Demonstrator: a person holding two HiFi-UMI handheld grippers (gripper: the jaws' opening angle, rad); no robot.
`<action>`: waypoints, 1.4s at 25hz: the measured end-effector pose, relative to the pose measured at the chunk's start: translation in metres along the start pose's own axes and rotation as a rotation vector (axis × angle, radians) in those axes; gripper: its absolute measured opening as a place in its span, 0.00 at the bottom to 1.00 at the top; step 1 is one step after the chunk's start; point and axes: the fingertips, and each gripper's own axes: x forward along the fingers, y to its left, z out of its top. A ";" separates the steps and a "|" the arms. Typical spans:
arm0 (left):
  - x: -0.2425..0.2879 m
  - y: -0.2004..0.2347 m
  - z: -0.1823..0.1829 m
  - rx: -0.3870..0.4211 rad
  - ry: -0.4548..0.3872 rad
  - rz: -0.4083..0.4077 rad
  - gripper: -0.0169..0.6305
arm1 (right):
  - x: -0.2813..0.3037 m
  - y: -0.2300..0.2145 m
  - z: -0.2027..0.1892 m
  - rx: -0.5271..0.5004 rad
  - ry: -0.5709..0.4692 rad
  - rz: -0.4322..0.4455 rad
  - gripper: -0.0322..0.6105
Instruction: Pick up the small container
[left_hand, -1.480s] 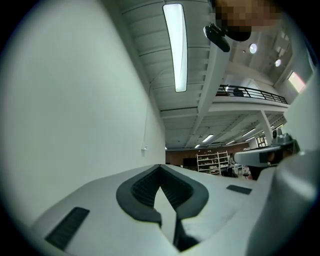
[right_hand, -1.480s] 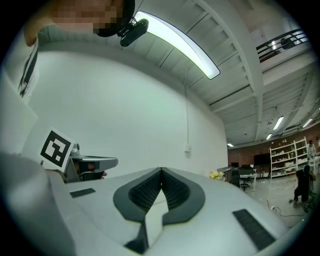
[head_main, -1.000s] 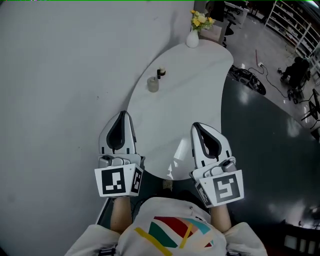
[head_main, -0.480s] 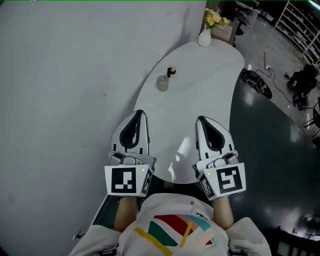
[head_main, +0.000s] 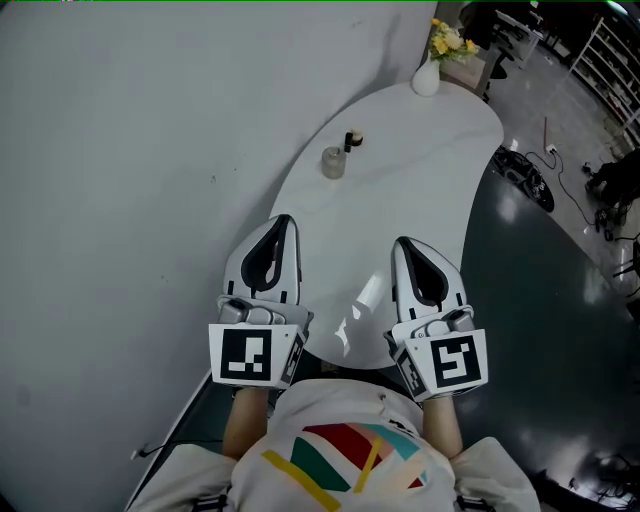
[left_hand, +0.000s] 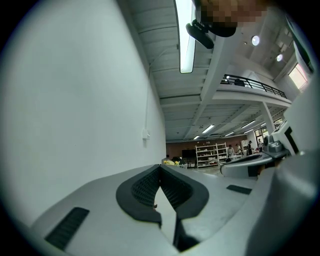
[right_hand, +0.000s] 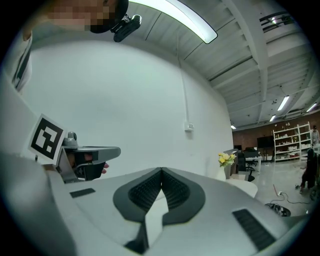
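Across table (head_main: 400, 200): small container (head_main: 333, 162), dark bottle (head_main: 351, 140) beside, vase (head_main: 426, 80) beyond; left gripper (head_main: 285, 221), right gripper (head_main: 399, 243) closed, empty.

Readable text: none in any view.
Cube face (head_main: 246, 354) on the left gripper (head_main: 284, 220): black-and-white square pattern, no letters or digits.
Cube face (head_main: 457, 364) on the right gripper (head_main: 401, 243): a like pattern, no letters or digits.
Shirt (head_main: 345, 462): coloured stripes, no wording.
Small container (head_main: 333, 162) near the table's (head_main: 420, 200) left edge: too small to tell any label.
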 end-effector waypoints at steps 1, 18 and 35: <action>0.001 0.000 0.001 0.009 0.000 0.006 0.05 | 0.001 -0.001 -0.001 0.004 0.000 0.005 0.07; 0.044 -0.009 0.004 -0.055 -0.036 -0.081 0.37 | 0.018 -0.016 -0.013 0.027 0.017 0.041 0.07; 0.196 0.006 -0.111 -0.127 0.155 -0.173 0.52 | 0.065 -0.072 -0.088 0.123 0.159 -0.006 0.07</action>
